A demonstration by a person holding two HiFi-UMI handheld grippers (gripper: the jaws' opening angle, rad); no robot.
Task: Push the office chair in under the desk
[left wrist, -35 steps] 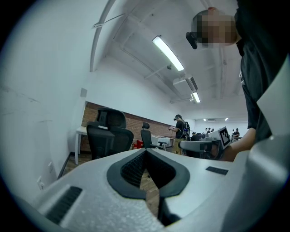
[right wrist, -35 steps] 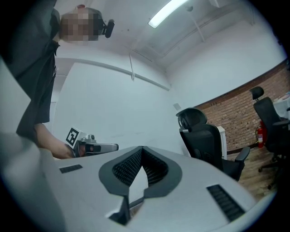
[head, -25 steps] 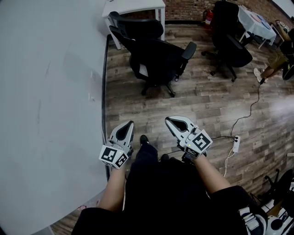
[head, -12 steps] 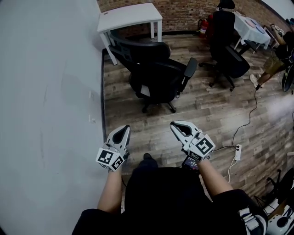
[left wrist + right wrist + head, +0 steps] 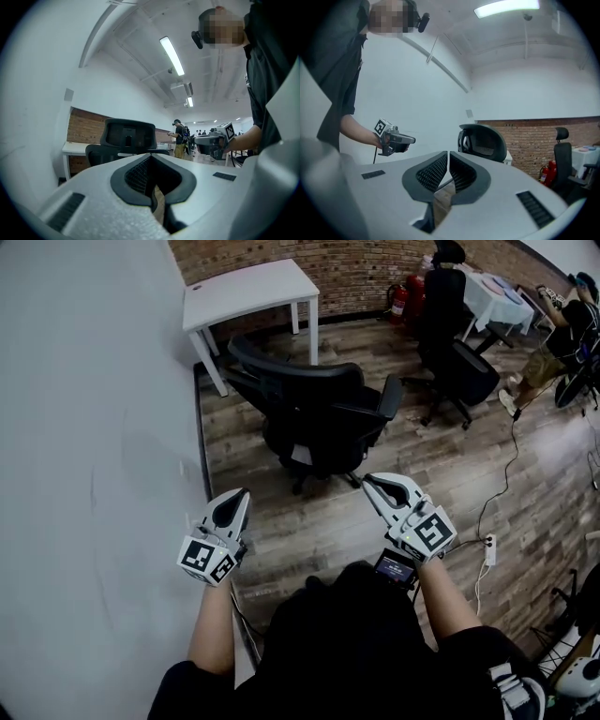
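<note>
- Closer to the chair (image 5: 314, 413) the left gripper (image 5: 232, 507) and right gripper (image 5: 380, 486) have been carried; the approach is judged under way, with no contact made yet.
- Both pairs of jaws are pressed together, with nothing held.
- The chair is left on the floor (image 5: 450, 484) near the desk (image 5: 248, 287), not under it.
- No writing can be read.

The wood-plank floor (image 5: 309, 531) carries the black office chair (image 5: 319, 413) on its castors; a white desk (image 5: 248, 287) stands behind the chair, a second black chair (image 5: 459, 362) to its right, a white power strip (image 5: 489, 549) nearer, rightward
</note>
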